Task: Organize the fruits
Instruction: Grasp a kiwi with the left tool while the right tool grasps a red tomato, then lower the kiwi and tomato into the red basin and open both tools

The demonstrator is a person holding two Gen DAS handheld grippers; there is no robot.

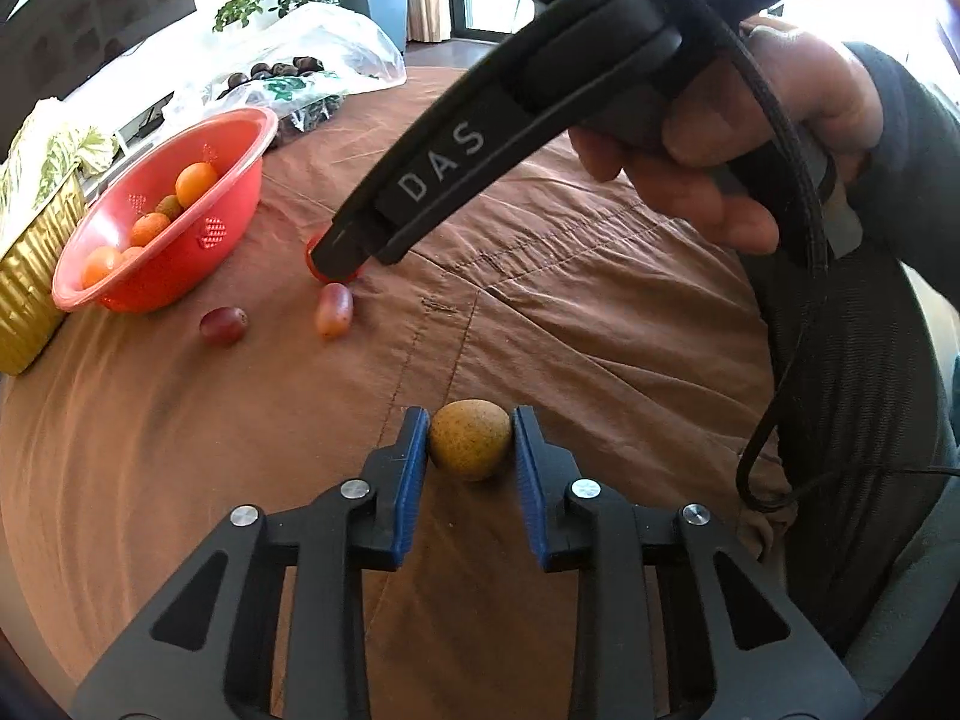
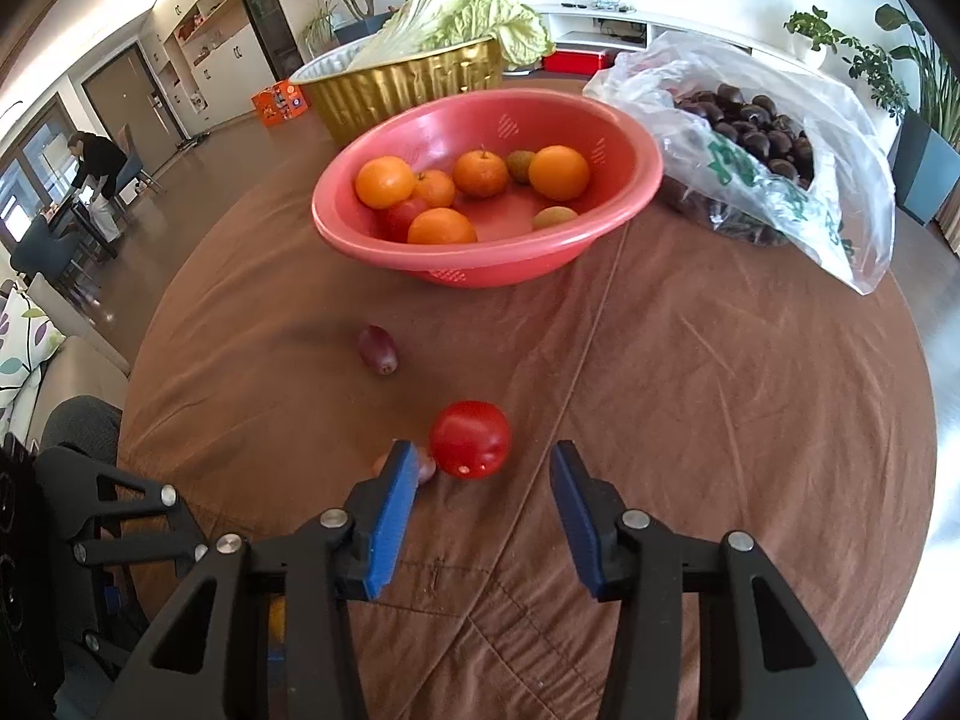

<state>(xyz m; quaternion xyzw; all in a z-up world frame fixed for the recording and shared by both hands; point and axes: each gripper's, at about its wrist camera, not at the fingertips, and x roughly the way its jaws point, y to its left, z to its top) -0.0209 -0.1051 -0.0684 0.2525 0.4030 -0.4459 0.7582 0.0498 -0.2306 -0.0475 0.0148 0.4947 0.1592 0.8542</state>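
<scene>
- A round bench [image 2: 750, 396] draped in a creased brown cloth [image 1: 600, 312] with stitched seams carries everything.
- A red basket [image 2: 600, 240] of oranges and small fruits stands toward the far edge.
- A gold foil tray [image 2: 414, 87] holding a cabbage sits behind it, at the far edge.
- A clear plastic bag [image 2: 840, 192] of dark chestnuts lies at the far right.
- Nearer the middle: a red tomato [image 2: 470, 438], two grapes [image 1: 223, 326] [image 1: 333, 309], and a speckled tan fruit [image 1: 471, 439] toward the near edge.

Your left claw [image 1: 470, 444] pinches a speckled tan fruit [image 1: 471, 440] on the counter [image 1: 600, 324]; your right claw [image 1: 336, 255] covers a red fruit [image 1: 312, 257].
</scene>
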